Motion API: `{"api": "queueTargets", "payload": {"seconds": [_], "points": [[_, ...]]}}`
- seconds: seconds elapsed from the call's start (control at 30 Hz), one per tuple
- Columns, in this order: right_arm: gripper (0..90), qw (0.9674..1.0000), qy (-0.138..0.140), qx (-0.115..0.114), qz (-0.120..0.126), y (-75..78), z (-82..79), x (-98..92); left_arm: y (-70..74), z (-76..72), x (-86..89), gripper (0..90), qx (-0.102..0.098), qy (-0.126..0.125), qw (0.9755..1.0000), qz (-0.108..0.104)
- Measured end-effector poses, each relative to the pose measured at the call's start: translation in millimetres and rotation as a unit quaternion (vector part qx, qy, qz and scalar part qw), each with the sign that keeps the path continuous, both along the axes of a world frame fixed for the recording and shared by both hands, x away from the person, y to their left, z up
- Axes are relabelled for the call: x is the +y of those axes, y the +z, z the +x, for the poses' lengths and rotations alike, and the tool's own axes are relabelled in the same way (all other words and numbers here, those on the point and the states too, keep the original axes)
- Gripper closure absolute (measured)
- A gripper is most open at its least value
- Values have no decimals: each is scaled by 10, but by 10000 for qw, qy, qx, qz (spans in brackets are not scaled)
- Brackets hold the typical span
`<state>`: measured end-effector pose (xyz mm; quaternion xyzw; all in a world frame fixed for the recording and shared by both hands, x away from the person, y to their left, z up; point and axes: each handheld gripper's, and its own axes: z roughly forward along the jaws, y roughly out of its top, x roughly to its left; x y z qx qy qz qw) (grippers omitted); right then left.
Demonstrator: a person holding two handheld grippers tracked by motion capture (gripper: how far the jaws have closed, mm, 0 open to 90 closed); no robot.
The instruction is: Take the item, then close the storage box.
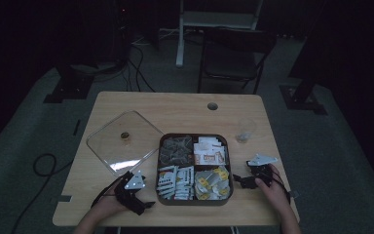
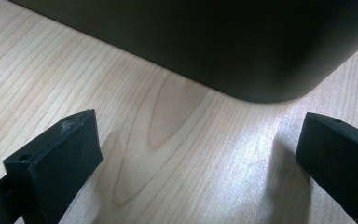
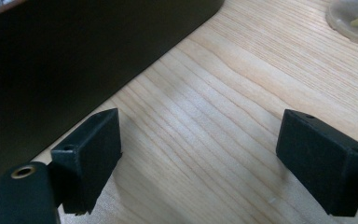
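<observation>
Currently, a dark square tray with 4 compartments (image 1: 195,137) is seen near the front edge of a light wooden table (image 1: 175,105), with tea bags and sachets sorted in its sections. A clear square plastic lid (image 1: 119,141) is laid flat on the table just left of the tray, apart from it. The left gripper (image 1: 148,204) is rested on the table beside the tray's near left corner, its jaws held apart with only bare wood between them. The right gripper (image 1: 238,181) is rested just right of the tray, jaws likewise spread and empty. A small clear plastic cup (image 1: 244,131) is stood beyond it. The step is judged to be a pause before reaching; next, a jaw pair would need lifting toward the lid or tray contents.
</observation>
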<state>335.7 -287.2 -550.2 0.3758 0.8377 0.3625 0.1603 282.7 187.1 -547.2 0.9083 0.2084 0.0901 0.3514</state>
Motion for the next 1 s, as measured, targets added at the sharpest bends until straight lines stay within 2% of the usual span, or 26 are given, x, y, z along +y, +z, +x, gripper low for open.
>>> {"api": "queueTargets", "payload": {"seconds": [0.3,0.53,0.87,1.0], "points": [[127,10000,-7,1,-5,-1,1,2,1,-14,0,4,9,68,10000,-7],[127,10000,-7,1,-5,-1,1,2,29,-20,81,37,161,152,9997,-120],[127,10000,-7,3,-7,-1,1,2,118,57,187,37,70,591,9980,-221],[127,10000,-6,3,-7,-1,1,2,150,118,250,37,-18,861,9960,-229]]}}
